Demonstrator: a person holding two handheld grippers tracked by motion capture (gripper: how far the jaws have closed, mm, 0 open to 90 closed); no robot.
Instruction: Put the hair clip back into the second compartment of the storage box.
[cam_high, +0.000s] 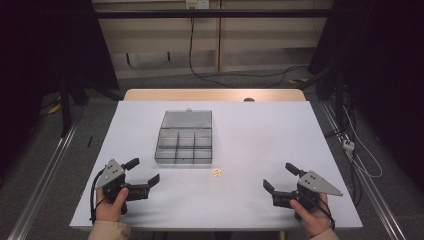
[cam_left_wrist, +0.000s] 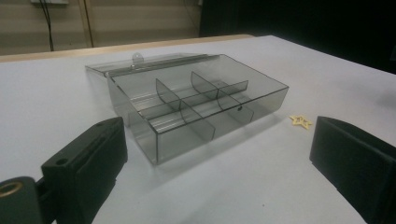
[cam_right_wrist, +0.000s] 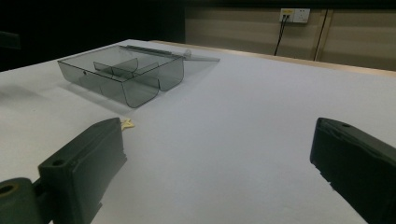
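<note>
1. Resting low at the near-left corner of the white rectangular table (cam_high: 260, 130), the left black two-jaw gripper (cam_high: 143, 171) is being held in the person's left hand (cam_high: 111, 206); its jaws are standing wide apart and are gripping nothing.
2. Sitting at the near-right corner, the right black two-jaw gripper (cam_high: 280, 176) is being held in the person's right hand (cam_high: 312, 217); its jaws are likewise spreading wide with nothing between them.
3. Lying on the bare tabletop between the two grippers and a little beyond them, the small pale-yellow star-shaped piece (cam_high: 217, 172) is sitting just off the near-right corner of the box, apart from it. It is showing in the left gripper view (cam_left_wrist: 300, 122) ahead of the jaws and in the right gripper view (cam_right_wrist: 126, 123) beside the left-hand jaw.
4. Standing farther back, left of the table's centre, the smoky transparent plastic box with inner dividers (cam_high: 183, 146) is lying open, its hinged clear lid (cam_high: 187, 119) folded flat behind it. Its compartments are looking empty.
5. Running beyond the table, a black cable (cam_high: 192, 50) is hanging down the beige wall.
</note>
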